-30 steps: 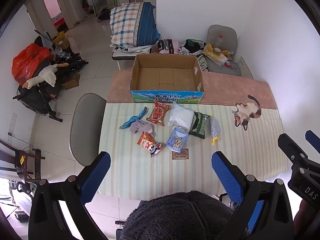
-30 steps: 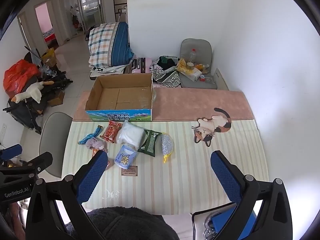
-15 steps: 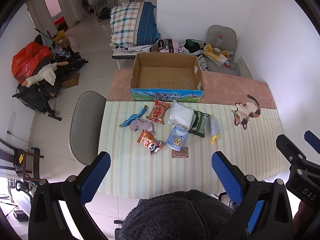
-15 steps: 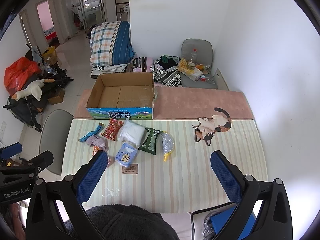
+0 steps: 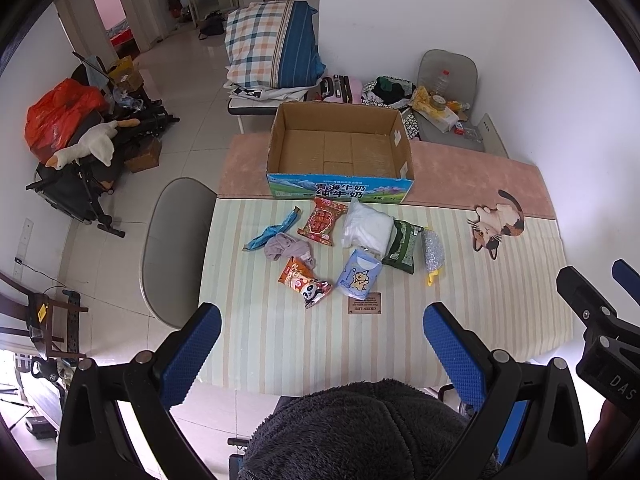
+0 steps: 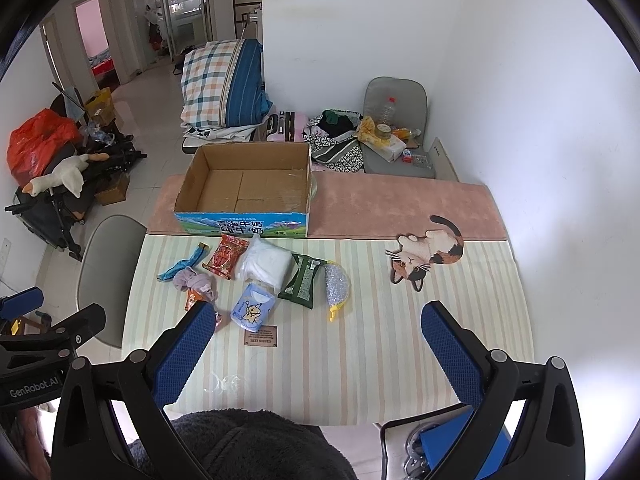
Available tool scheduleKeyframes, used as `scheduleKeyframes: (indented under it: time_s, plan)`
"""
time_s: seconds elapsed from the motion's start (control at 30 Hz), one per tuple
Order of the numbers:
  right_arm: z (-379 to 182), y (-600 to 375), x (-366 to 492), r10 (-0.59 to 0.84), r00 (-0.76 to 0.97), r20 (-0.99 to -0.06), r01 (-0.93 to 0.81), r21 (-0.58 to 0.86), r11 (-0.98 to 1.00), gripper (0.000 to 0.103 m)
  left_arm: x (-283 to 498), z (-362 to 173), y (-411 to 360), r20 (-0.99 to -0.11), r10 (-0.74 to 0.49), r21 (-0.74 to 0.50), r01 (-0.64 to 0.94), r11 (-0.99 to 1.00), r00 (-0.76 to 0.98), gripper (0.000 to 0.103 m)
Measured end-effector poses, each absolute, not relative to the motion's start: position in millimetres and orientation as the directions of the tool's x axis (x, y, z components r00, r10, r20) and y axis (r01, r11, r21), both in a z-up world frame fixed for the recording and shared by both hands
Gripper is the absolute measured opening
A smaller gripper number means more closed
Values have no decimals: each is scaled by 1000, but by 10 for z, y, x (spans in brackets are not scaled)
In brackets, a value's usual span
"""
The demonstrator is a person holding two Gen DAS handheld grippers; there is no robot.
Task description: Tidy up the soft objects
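Note:
An open empty cardboard box (image 5: 340, 148) (image 6: 246, 184) stands at the table's far side. In front of it lie several soft items: a red snack pack (image 5: 322, 222), a white plastic bag (image 5: 366, 230), a green pack (image 5: 402, 248), a blue tissue pack (image 5: 358, 276), a lilac cloth (image 5: 286, 248), an orange panda pack (image 5: 304, 280), a blue wrapper (image 5: 272, 230) and a silver scrubber (image 5: 434, 254). My left gripper (image 5: 320, 340) is open and empty, high above the near table edge. My right gripper (image 6: 318, 338) is open and empty, also above the near edge.
A striped cloth (image 5: 460, 300) covers the table, with a pink mat (image 5: 472, 176) and a cat-shaped mat (image 5: 496, 226) behind. A grey chair (image 5: 172, 248) stands at the left. A small brown tag (image 5: 364, 304) lies near the packs. A cluttered chair (image 6: 394, 136) stands beyond.
Both grippers have drifted slightly back and up, so the table looks a little farther. Nothing on the table has moved.

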State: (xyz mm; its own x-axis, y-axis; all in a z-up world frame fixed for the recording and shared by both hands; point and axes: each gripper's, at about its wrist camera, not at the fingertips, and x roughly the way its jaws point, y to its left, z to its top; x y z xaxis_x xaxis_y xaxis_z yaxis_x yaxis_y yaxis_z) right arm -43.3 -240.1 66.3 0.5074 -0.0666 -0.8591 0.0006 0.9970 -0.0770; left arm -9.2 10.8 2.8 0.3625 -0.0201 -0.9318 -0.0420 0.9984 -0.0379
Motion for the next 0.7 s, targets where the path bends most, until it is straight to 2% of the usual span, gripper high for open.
scheduleKeyframes:
  time_s: [0.7]
  plan:
    - [786,-2382,-452,-66,532,-844,3,-77,997,103,-165,71,114,-916,-15,-35,-42,999,401,103]
